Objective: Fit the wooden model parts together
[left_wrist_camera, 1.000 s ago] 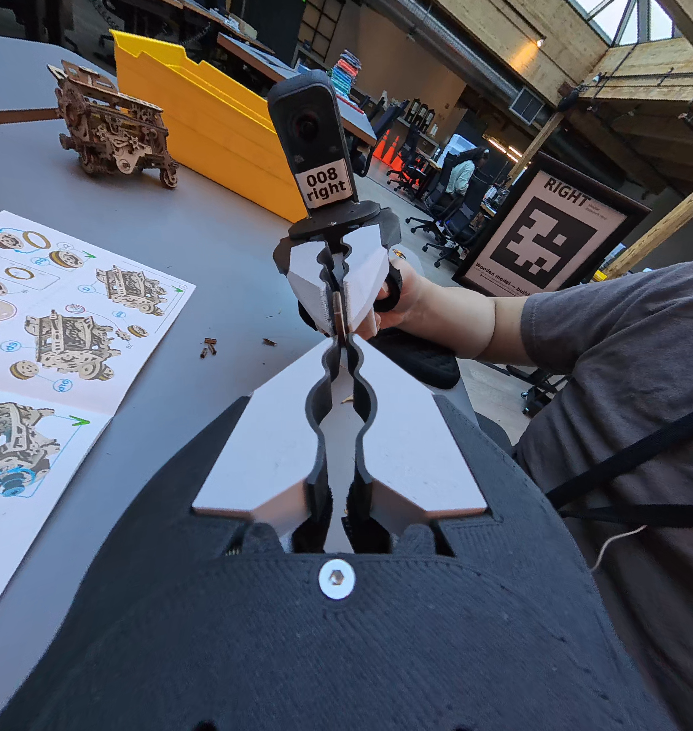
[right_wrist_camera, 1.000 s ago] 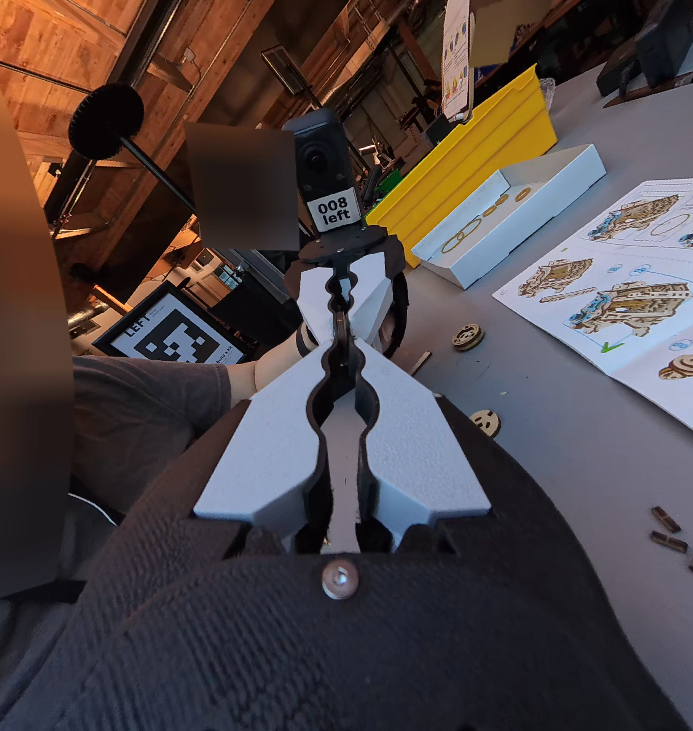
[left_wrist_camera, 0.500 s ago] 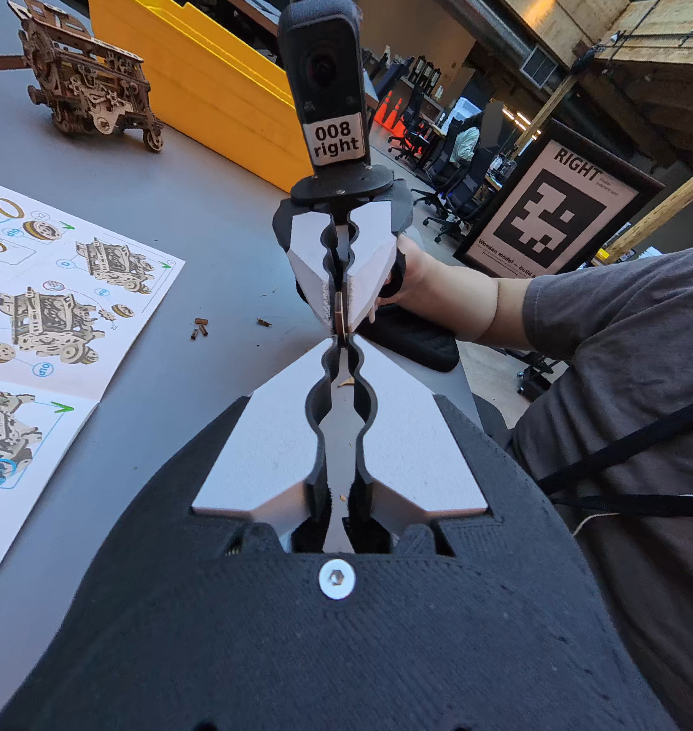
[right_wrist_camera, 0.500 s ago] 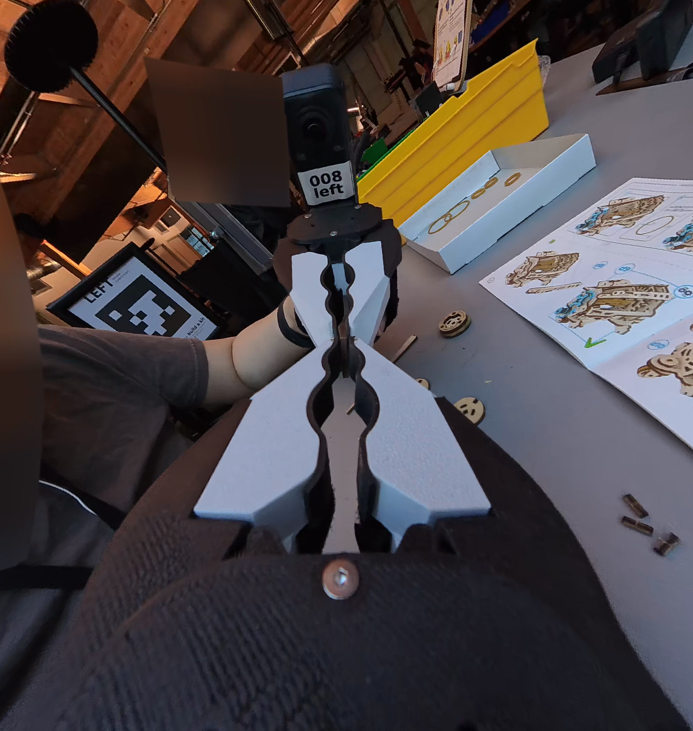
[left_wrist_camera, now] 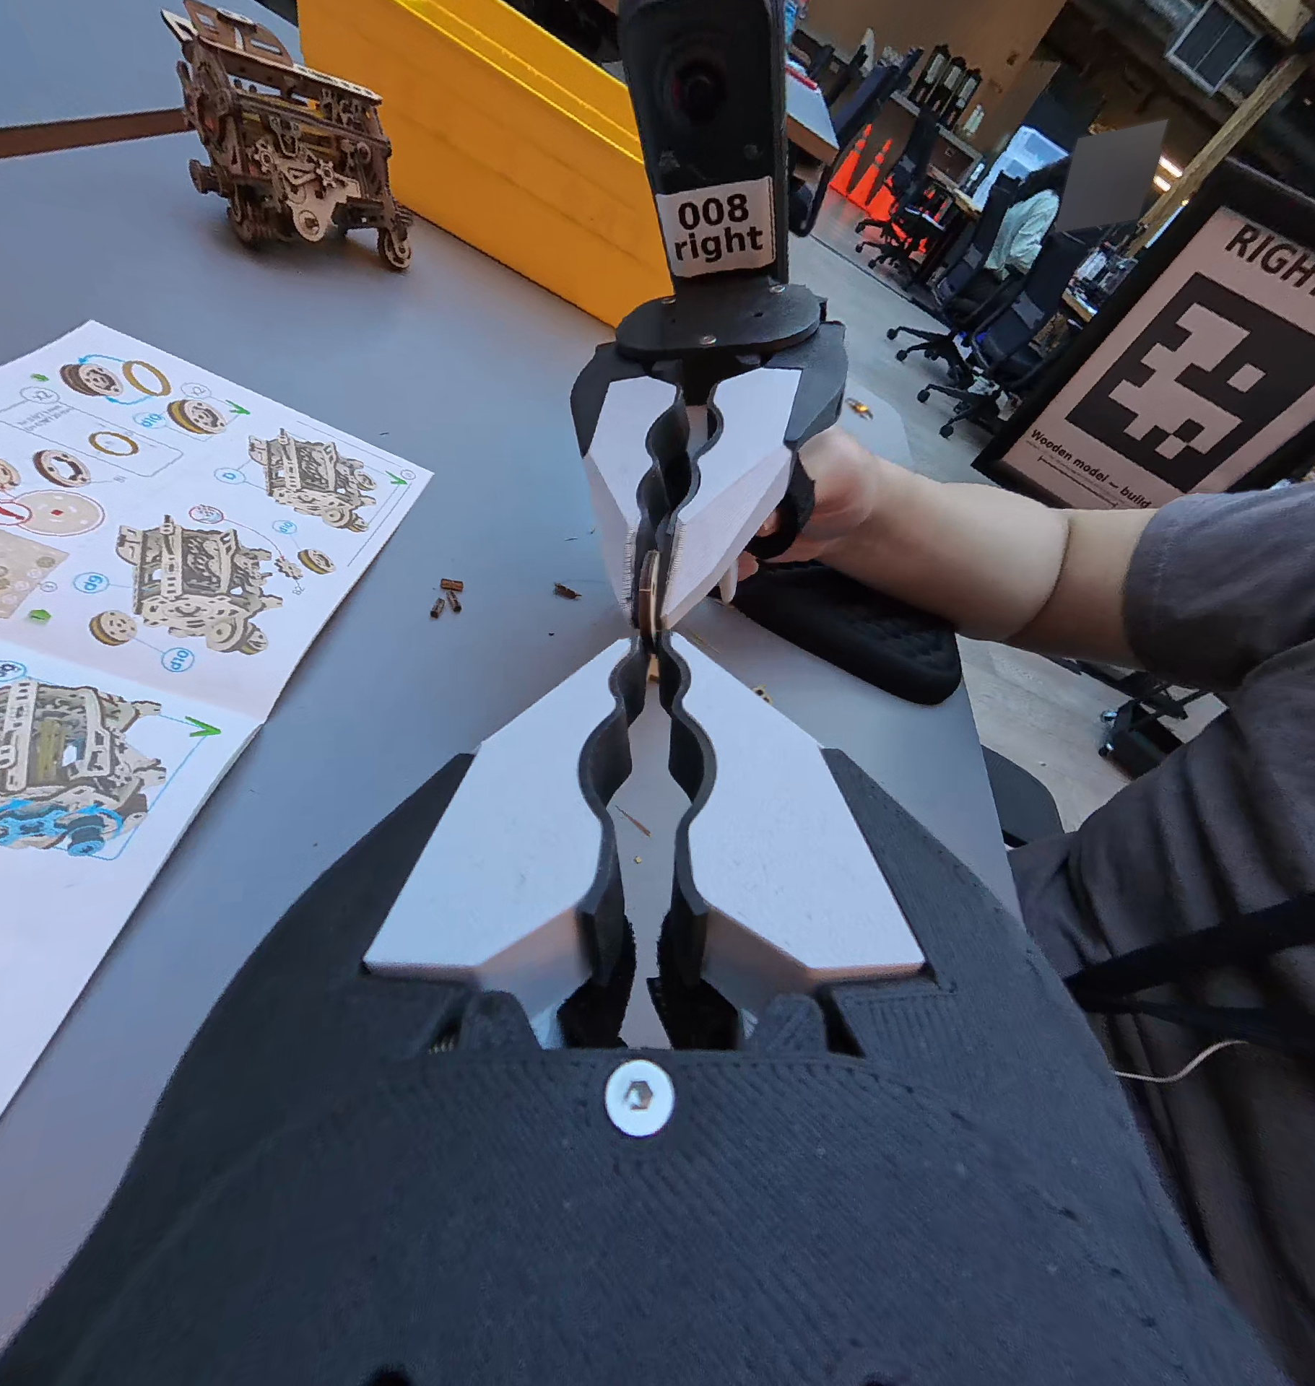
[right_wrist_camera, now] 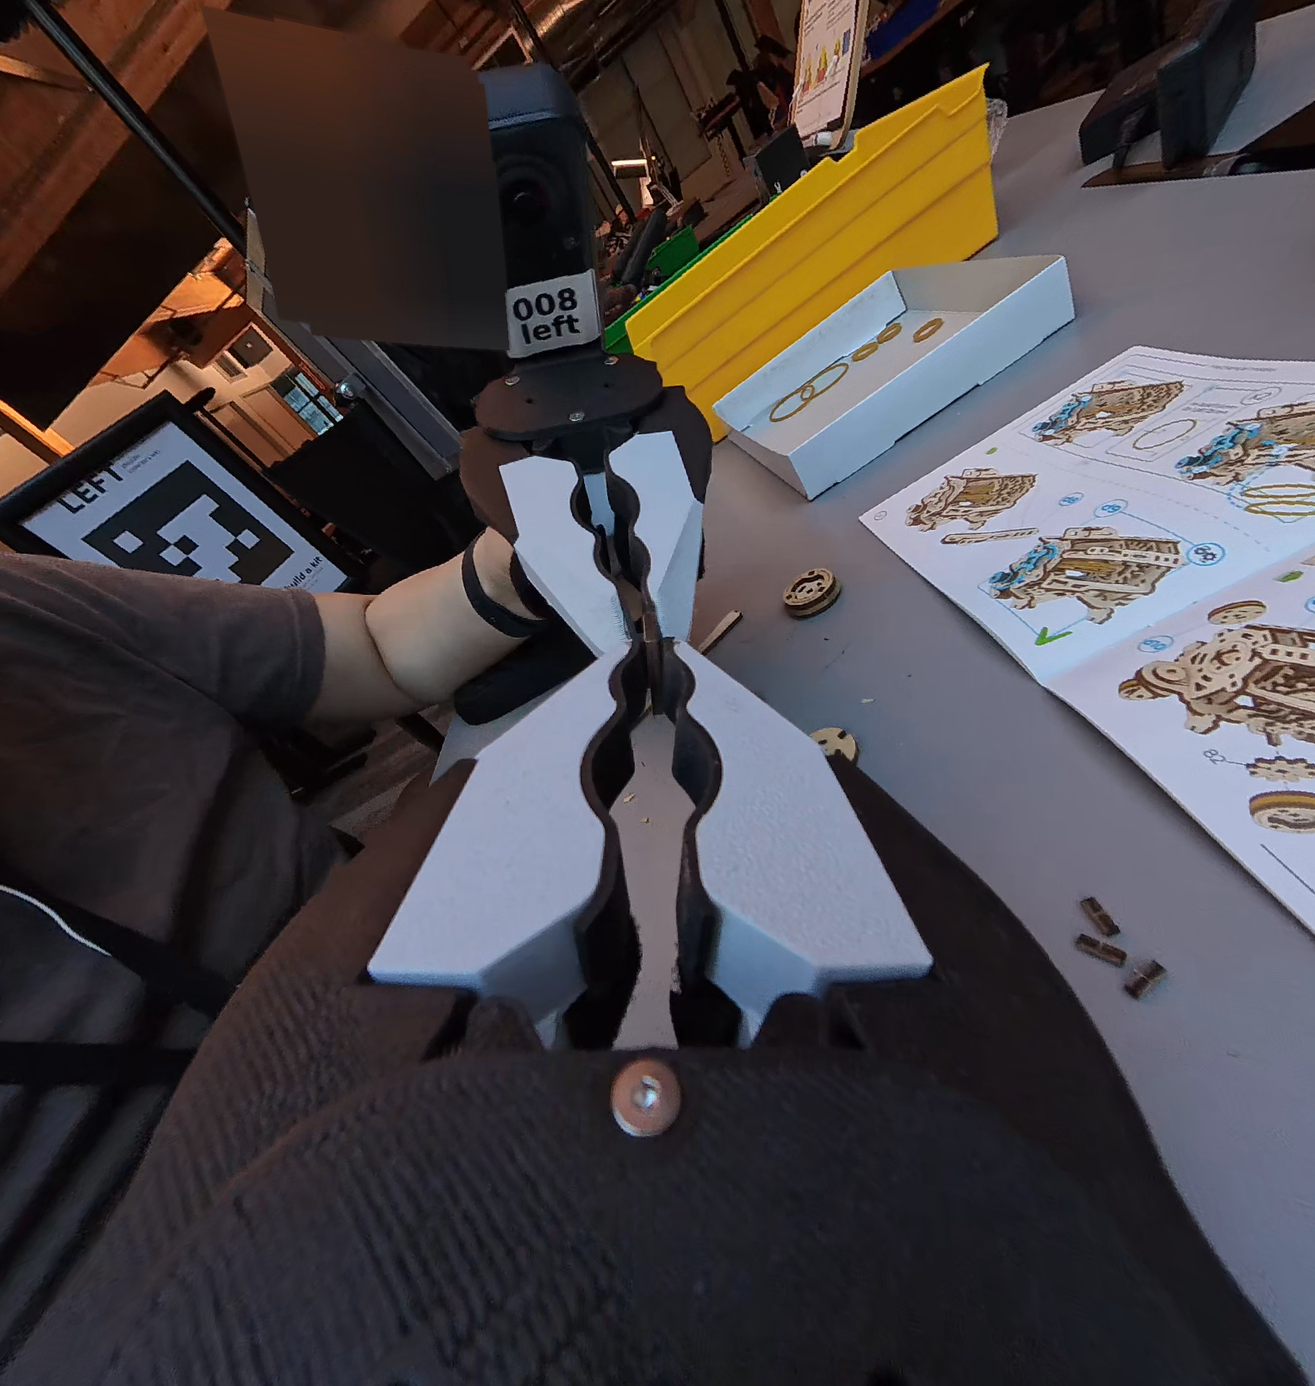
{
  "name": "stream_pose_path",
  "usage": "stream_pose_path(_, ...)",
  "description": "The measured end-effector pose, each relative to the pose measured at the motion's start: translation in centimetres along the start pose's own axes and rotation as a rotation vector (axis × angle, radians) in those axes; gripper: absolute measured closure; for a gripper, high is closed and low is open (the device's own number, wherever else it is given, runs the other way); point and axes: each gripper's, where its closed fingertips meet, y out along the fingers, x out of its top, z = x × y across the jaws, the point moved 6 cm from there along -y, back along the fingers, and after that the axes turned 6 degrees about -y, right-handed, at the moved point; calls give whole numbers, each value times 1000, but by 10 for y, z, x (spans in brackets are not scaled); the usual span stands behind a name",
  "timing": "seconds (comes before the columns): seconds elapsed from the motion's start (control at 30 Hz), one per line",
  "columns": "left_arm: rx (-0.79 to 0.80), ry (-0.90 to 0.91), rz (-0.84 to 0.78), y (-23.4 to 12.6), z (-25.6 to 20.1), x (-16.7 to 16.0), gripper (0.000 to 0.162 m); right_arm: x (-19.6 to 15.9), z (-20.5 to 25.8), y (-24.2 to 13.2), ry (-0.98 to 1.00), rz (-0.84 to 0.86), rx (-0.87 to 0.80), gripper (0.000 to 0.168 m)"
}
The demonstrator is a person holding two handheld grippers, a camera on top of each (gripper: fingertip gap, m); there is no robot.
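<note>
My two grippers meet tip to tip above the grey table's near edge. In the left wrist view my left gripper [left_wrist_camera: 643,649] is shut, with a small pale wooden bit [left_wrist_camera: 650,666] between its tips. Facing it, my right gripper [left_wrist_camera: 647,600] is shut on a small wooden disc [left_wrist_camera: 648,591] seen edge-on. In the right wrist view my right gripper [right_wrist_camera: 650,656] is shut on that thin part [right_wrist_camera: 658,679], and the left gripper [right_wrist_camera: 634,621] presses against it from the far side. How the two parts join is hidden by the fingers.
An assembled wooden model [left_wrist_camera: 286,142], a yellow bin [left_wrist_camera: 504,150], an instruction sheet [left_wrist_camera: 151,540] and small wooden bits [left_wrist_camera: 448,596] lie to the left. A white tray with rings [right_wrist_camera: 939,300], a wooden wheel [right_wrist_camera: 812,592], a disc [right_wrist_camera: 834,742] and loose pegs [right_wrist_camera: 1112,949] lie right. A black pad [left_wrist_camera: 842,630] sits at the table edge. My two grippers' fingertips are within a few centimetres of each other.
Both grippers stay shut and tip to tip. They have tilted down towards the table, and the right gripper has rolled slightly against the left one.
</note>
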Motion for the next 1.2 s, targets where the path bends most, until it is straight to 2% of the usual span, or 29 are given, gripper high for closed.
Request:
stream_pose_path(0.33, 59, -20, 17, 3, 9, -7, 161, -7, -7, 2, -7, 35, -73, 166)
stream_pose_path(0.43, 14, -18, 6, 1, 8, -4, 161, -4, -7, 2, -25, 6, -56, 164)
stream_pose_path(0.57, -11, -4, 36, 0, 5, -6, 161, -4, -1, 3, -46, 48, -36, 166)
stream_pose_path(0.7, -56, -1, -91, -6, -1, 7, 160, 8, 2, -1, 77, -111, 19, 168)
stream_pose_path(0.8, -33, 19, -106, -4, -2, 7, 162, 12, 1, -3, 146, -200, 53, 168)
stream_pose_path(0.9, -5, 21, -152, -2, 1, 8, 162, 12, 1, -3, 149, -201, 68, 168)
stream_pose_path(1.0, -82, -28, -156, -2, 1, 7, 161, 13, 3, -4, 132, -206, 67, 168)
stream_pose_path(1.07, -132, -53, -159, -3, -1, 7, 154, 12, 1, -3, 124, -198, 55, 168)
stream_pose_path(1.2, -120, -46, -177, -4, -3, 10, 161, 13, 3, -2, 138, -220, 77, 168)
